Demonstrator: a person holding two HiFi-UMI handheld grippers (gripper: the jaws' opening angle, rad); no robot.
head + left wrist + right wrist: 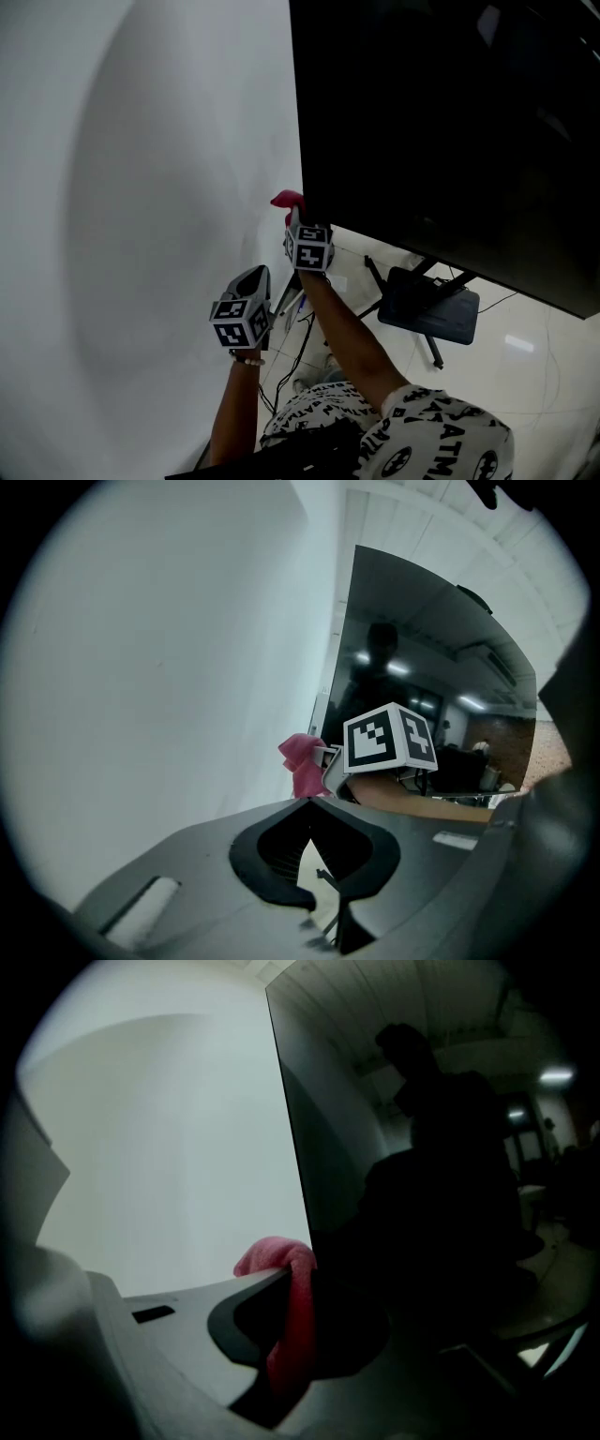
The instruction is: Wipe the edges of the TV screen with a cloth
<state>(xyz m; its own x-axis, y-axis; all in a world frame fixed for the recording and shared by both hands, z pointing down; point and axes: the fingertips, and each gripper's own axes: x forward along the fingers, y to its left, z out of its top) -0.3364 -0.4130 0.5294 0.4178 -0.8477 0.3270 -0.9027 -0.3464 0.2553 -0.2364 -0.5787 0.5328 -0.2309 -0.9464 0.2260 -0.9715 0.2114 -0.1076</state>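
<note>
The cloth (288, 200), pink and bunched, sits at the TV screen's (450, 122) lower left corner, touching its left edge. The right tool (295, 216) pinches it; in the right gripper view the cloth (286, 1316) hangs folded between the jaws, with the dark TV screen (422, 1147) just beyond.

To do this pass well, I would keep the bunched part leading, so that fabric and not the jaw tips meets the frame. I would also follow the edge line closely with light, steady pressure and keep off the white wall (141, 187) beside it.

The left tool (258, 274) hangs below and left of the TV screen. Its jaws are pressed together on nothing.

No brand shows on the TV screen. The person's shirt (441, 441) carries printed letters, of which "ATM" reads. The marker cubes bear only square patterns.
</note>
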